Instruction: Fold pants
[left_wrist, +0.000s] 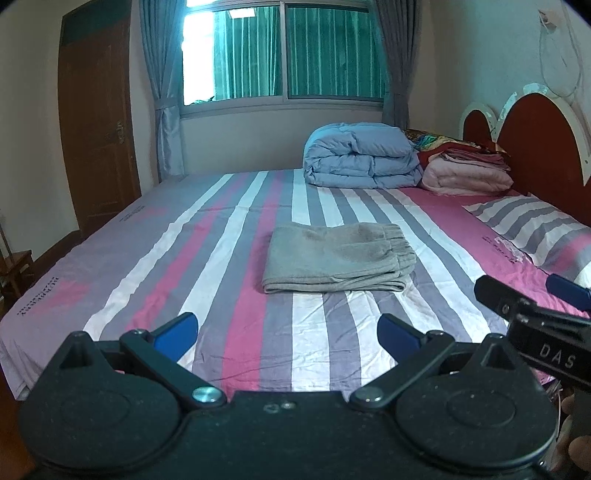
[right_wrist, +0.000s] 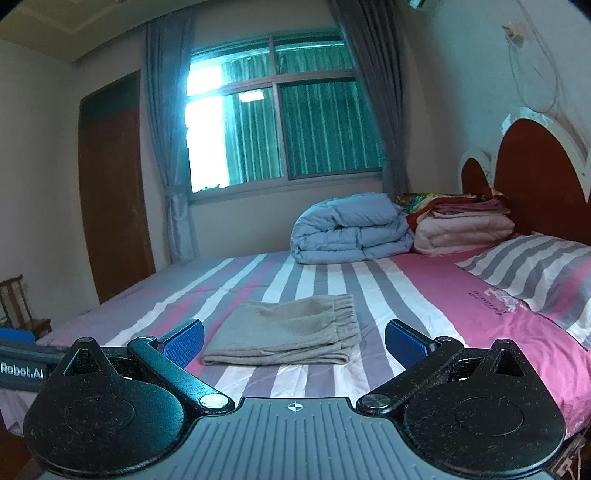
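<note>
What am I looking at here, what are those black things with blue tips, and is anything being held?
Those are two hand-held claws, each carrying its own wide-angle camera. One picture looks along the left claw, the other along the right claw. Both claws are open and hold nothing. Ahead, on the striped bed, lie grey pants, already folded into a neat rectangle. Farther back sit a rolled blue duvet, folded pink bedding and a striped pillow.
</note>
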